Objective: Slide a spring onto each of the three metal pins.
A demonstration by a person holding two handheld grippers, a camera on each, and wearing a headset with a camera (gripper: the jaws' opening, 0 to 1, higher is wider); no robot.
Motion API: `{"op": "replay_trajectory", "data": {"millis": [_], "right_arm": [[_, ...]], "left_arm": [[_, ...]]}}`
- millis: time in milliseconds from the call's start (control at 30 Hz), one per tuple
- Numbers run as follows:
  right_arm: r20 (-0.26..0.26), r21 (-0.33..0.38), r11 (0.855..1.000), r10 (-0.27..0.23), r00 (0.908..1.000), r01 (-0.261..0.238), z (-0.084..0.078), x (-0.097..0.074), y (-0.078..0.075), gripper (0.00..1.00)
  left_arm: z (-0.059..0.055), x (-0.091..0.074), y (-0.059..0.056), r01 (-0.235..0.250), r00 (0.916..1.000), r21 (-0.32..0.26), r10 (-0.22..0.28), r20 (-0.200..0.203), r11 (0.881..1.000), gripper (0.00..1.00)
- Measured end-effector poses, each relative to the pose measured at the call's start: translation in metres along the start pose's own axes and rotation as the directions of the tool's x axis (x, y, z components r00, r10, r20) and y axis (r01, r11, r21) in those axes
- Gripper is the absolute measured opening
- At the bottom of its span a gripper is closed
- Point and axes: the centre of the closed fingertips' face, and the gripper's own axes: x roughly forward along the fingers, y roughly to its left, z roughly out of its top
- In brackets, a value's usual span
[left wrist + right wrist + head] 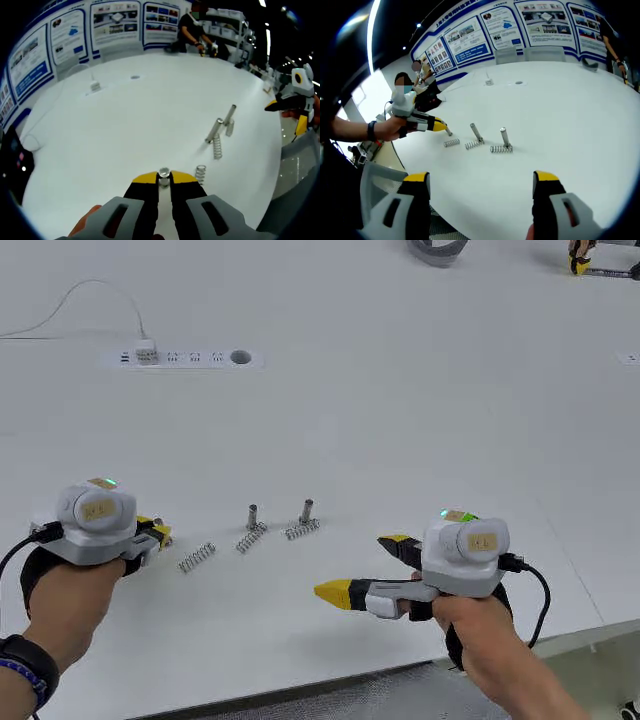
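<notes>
Steel pin (163, 173) sits clamped in your left claw (163, 179); your right claw (481, 178) gapes empty and likely fetches the nearest spring (197, 557) next.

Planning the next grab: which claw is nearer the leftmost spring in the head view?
Left. The left claw, shut on a pin, sits just left of the leftmost spring; the right claw, open, is far to its right.
</notes>
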Motion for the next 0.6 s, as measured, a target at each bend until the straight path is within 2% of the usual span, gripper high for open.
{"op": "replay_trajectory", "data": {"millis": [600], "right_arm": [[0.000, 0.015, 1.000, -0.013, 0.9999, 0.013, -0.007, -0.007, -0.004, 0.86]], "left_arm": [[0.017, 0.011, -0.018, 0.027, 0.9995, 0.020, -0.027, 0.015, 0.999, 0.07]]}}
